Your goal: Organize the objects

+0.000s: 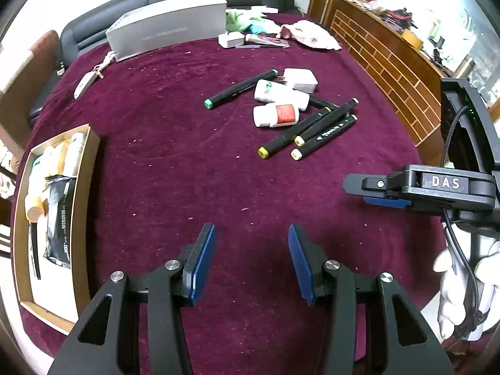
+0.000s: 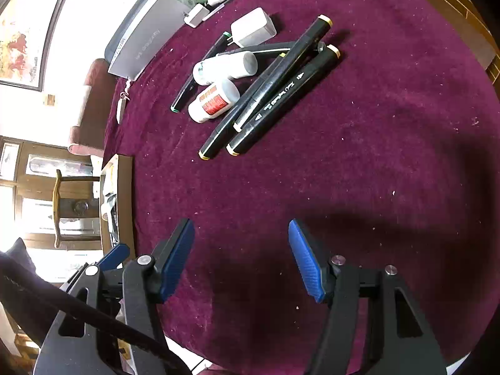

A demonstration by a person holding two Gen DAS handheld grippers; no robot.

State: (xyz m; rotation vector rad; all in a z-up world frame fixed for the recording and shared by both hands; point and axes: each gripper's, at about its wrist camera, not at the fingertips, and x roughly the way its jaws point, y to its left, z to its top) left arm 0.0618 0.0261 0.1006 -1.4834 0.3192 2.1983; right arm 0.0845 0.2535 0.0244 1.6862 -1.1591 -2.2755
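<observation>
Left gripper (image 1: 251, 261) is hovering over the maroon tablecloth (image 1: 175, 168), jaws partly spread and gripping nothing. Right gripper (image 2: 240, 259) is likewise standing spread wider and empty, touching nothing. Black markers (image 2: 275, 93), two white bottles (image 2: 218, 84) and a white charger (image 2: 253, 28) are lying clustered ahead; a wooden tray (image 1: 82, 193) is sitting at the left edge.

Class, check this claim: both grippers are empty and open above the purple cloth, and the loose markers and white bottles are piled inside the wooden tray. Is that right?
One detail is wrong. The markers and white bottles lie on the purple cloth, not in the wooden tray, as the left wrist view shows. The left gripper and right gripper are indeed empty and open.
</observation>
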